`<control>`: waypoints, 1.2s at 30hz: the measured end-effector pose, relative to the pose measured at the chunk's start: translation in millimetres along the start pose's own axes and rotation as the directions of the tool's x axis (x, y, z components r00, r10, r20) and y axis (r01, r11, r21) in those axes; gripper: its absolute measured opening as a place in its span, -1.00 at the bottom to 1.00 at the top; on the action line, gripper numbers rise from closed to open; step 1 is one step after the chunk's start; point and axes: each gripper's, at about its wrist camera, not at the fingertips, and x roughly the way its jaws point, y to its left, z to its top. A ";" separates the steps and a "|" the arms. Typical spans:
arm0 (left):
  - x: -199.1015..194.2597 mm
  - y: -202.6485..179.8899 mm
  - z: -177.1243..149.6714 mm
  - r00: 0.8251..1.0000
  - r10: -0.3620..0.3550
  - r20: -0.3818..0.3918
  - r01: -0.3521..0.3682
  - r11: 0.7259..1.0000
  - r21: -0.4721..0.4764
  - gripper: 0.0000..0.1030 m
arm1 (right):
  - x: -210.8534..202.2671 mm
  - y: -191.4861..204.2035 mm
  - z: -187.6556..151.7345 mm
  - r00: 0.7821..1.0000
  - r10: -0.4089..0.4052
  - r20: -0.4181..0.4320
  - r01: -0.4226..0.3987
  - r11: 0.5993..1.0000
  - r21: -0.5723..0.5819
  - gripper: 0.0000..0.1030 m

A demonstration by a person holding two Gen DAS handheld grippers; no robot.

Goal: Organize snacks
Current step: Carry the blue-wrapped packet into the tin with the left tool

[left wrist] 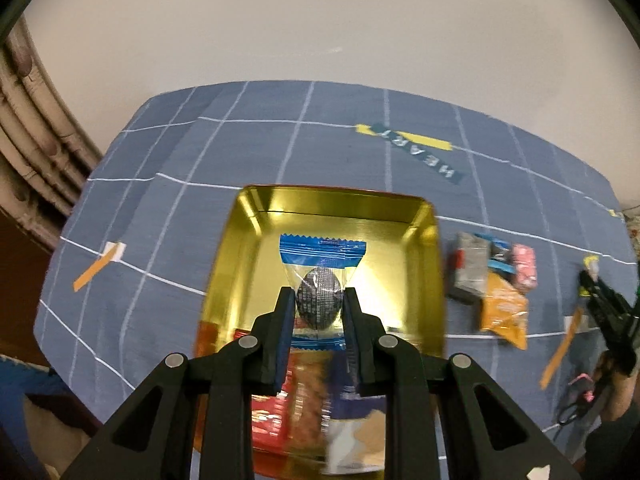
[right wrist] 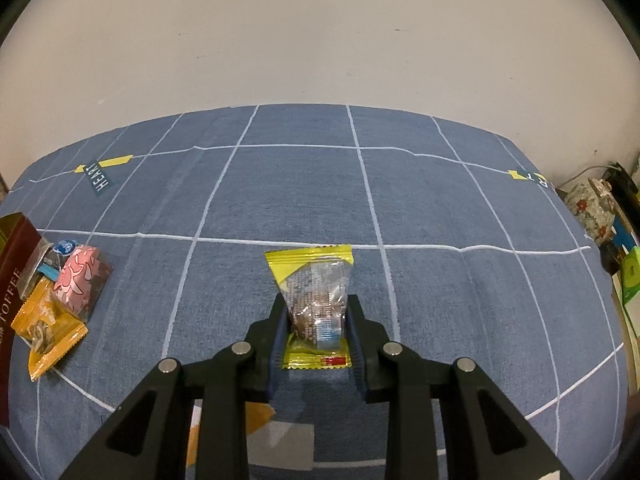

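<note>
My left gripper (left wrist: pixel 319 300) is shut on a blue-ended clear snack packet (left wrist: pixel 320 280) with a dark round sweet inside, held above the gold tin tray (left wrist: pixel 428 248). Several packets lie in the tray's near end (left wrist: pixel 304 396). My right gripper (right wrist: pixel 318 308) is shut on a yellow-ended clear snack packet (right wrist: pixel 316 280) with brown pieces, just above the blue cloth. It also shows at the right edge of the left wrist view (left wrist: pixel 600 292). A small heap of snacks lies right of the tray: grey (left wrist: pixel 470 268), pink (left wrist: pixel 524 266), orange (left wrist: pixel 502 312).
The blue checked cloth (right wrist: pixel 280 200) covers the table against a pale wall. In the right wrist view the tin's dark red side (right wrist: pixel 12 280), the pink packet (right wrist: pixel 78 276) and the orange packet (right wrist: pixel 48 332) lie at left. Floral container (right wrist: pixel 592 208) and boxes stand off the right edge.
</note>
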 end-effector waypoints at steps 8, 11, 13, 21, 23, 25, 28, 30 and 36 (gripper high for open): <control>21.9 24.8 11.5 0.999 0.032 -0.025 -0.032 0.999 -0.011 -0.60 | -0.6 1.3 -0.8 1.000 -0.004 0.001 0.004 1.000 -0.004 -0.46; 34.3 32.1 17.0 0.998 0.017 -0.064 -0.018 1.000 -0.017 -0.60 | -0.6 1.3 -0.8 1.000 -0.003 0.001 0.003 1.000 -0.004 -0.46; 40.7 33.0 19.5 0.997 0.009 -0.081 -0.010 1.000 -0.007 -0.60 | -0.6 1.4 -0.8 1.000 -0.002 0.001 0.002 1.000 -0.003 -0.46; 66.4 31.4 17.2 0.989 0.034 -0.145 -0.030 0.999 0.033 -0.59 | -0.7 1.4 -0.7 1.000 0.001 0.001 -0.001 1.000 -0.002 -0.46; 70.6 31.6 13.6 0.987 0.040 -0.158 -0.034 0.999 0.041 -0.59 | -0.7 1.9 -0.8 1.000 0.000 0.002 0.000 1.000 -0.003 -0.46; 74.4 31.9 10.5 0.984 0.056 -0.167 -0.048 0.998 0.050 -0.59 | -0.7 1.4 -0.9 1.000 0.002 0.002 -0.002 1.000 -0.002 -0.46; 78.8 33.3 7.2 0.982 0.058 -0.179 -0.049 0.997 0.056 -0.59 | -0.8 0.8 -0.9 1.000 0.001 0.002 -0.001 1.000 -0.001 -0.46; 80.4 34.4 6.0 0.981 0.069 -0.181 -0.059 0.997 0.058 -0.59 | -0.7 1.1 -0.8 1.000 0.000 0.002 0.000 1.000 -0.003 -0.46; 83.4 36.4 4.6 0.979 0.072 -0.191 -0.062 0.996 0.056 -0.57 | -0.9 1.5 -0.9 1.000 0.002 0.002 -0.002 1.000 -0.001 -0.46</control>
